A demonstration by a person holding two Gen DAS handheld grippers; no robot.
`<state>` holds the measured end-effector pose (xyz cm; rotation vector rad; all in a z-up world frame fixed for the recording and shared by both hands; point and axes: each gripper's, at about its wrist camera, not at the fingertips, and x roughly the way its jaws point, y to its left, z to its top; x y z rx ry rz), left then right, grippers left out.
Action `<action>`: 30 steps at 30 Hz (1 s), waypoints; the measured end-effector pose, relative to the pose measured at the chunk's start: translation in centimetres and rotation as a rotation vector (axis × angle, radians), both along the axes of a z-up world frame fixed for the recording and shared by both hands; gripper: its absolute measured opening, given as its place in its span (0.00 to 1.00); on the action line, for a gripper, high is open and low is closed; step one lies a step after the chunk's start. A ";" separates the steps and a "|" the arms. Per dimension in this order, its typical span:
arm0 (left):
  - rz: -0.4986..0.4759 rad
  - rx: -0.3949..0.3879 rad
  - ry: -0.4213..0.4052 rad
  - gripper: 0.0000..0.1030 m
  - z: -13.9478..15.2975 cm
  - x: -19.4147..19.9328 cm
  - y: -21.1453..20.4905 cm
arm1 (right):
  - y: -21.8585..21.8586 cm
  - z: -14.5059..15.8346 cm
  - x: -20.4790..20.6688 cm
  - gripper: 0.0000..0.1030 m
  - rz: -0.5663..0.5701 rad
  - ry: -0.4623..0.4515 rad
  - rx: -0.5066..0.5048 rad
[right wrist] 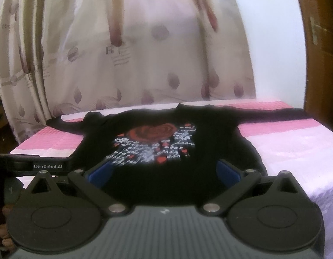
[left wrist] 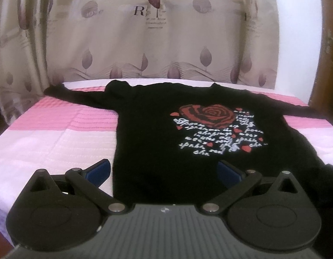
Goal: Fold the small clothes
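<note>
A small black long-sleeved shirt point(left wrist: 157, 129) with a red rose and white script print lies flat and face up on the pink and white bed cover point(left wrist: 47, 138), sleeves spread to both sides. My left gripper point(left wrist: 163, 170) is open over the shirt's near left hem, holding nothing. In the right wrist view the shirt point(right wrist: 162, 172) lies ahead, and my right gripper point(right wrist: 164, 172) is open over its near hem, empty. The left gripper's body point(right wrist: 37, 165) shows at the left edge of that view.
A beige patterned curtain point(left wrist: 166, 43) hangs behind the bed. A brown wooden door frame point(right wrist: 317, 64) stands at the right. The bed cover point(right wrist: 295, 151) runs to the right of the shirt.
</note>
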<state>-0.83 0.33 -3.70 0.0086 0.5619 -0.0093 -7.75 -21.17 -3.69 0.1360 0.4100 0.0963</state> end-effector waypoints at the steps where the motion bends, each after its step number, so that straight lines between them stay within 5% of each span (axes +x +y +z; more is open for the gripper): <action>1: 0.005 0.002 0.002 1.00 0.0 0.3 0.2 | 0.1 0.1 0.4 1.00 0.008 0.003 -0.006; 12: 0.053 -0.006 0.067 1.00 0.4 6.8 5.8 | 2.0 1.0 5.9 1.00 0.083 0.026 -0.021; 18: 0.137 -0.184 0.050 1.00 1.6 13.7 16.3 | 2.7 -0.4 8.7 1.00 0.104 0.087 -0.028; 22: 0.212 -0.221 -0.022 1.00 1.1 19.1 24.3 | 2.6 -2.3 10.5 1.00 0.095 0.158 -0.014; 25: 0.235 -0.209 0.058 0.95 0.1 24.4 29.2 | 2.8 -3.3 11.6 1.00 0.087 0.197 -0.011; 27: 0.253 -0.259 0.068 0.78 -0.1 26.9 32.4 | 2.9 -3.8 12.4 1.00 0.080 0.217 -0.015; 30: 0.272 -0.283 0.100 0.79 -0.4 30.9 36.2 | 3.1 -4.3 13.4 1.00 0.072 0.246 -0.019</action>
